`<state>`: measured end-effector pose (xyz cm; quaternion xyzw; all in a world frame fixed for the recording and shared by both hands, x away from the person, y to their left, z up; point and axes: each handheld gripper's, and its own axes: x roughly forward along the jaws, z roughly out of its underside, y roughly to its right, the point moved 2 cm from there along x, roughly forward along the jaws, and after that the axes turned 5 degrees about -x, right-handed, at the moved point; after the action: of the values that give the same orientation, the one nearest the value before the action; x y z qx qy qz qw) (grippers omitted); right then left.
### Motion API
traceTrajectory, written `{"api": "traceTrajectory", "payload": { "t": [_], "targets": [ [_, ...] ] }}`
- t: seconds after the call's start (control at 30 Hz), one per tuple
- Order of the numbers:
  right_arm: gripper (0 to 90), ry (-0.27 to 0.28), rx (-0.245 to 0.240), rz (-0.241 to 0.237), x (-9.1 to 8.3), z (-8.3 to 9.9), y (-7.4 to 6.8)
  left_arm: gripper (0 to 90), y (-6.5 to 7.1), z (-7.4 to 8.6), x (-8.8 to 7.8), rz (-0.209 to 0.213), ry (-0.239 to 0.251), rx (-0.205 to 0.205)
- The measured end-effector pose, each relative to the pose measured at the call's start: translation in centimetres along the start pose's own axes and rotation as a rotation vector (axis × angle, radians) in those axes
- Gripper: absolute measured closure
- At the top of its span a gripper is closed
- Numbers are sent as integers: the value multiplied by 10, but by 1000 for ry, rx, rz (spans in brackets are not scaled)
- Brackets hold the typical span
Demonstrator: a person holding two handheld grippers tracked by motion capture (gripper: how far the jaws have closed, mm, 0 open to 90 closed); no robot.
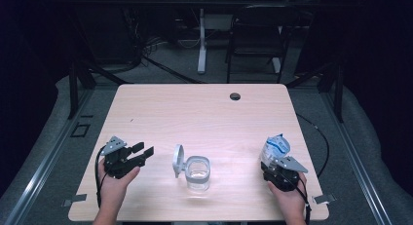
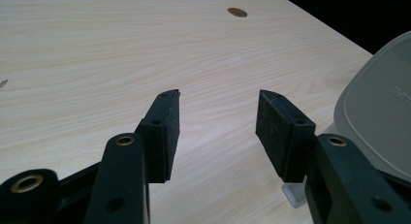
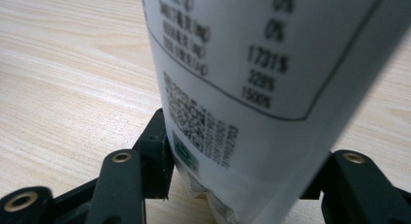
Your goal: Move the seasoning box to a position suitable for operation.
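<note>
The high view looks forward and down from above the near edge of the table [image 1: 204, 113], taking in the whole top and the floor beyond. The left gripper view sits low over the near left part, facing along its own jaws toward the far edge; the round hole [image 2: 237, 12] there also appears in the high view [image 1: 235, 96]. The right gripper view is pressed close against a white packet [image 3: 271, 88], seen far smaller at near right from above [image 1: 275, 149].

White pouch [image 3: 271, 88] label figures "1731%", "1500%", other print blurred
</note>
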<state>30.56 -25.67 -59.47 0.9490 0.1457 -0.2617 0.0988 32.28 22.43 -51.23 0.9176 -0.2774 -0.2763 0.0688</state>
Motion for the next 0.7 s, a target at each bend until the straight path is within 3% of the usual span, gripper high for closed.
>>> {"api": "traceTrajectory", "payload": {
  "t": [0.27, 0.5, 0.7],
  "targets": [
    [456, -5, -12, -22, -1, -1, -1, 515, -1, 0, 0, -2, -3, 3],
    [456, -2, -77, -31, -5, -9, -8, 515, -1, 0, 1, -1, -3, -1],
    [455, 38, -122, -35, -9, -24, -17, 515, -2, 0, 0, -4, 3, -4]
  ]
}}
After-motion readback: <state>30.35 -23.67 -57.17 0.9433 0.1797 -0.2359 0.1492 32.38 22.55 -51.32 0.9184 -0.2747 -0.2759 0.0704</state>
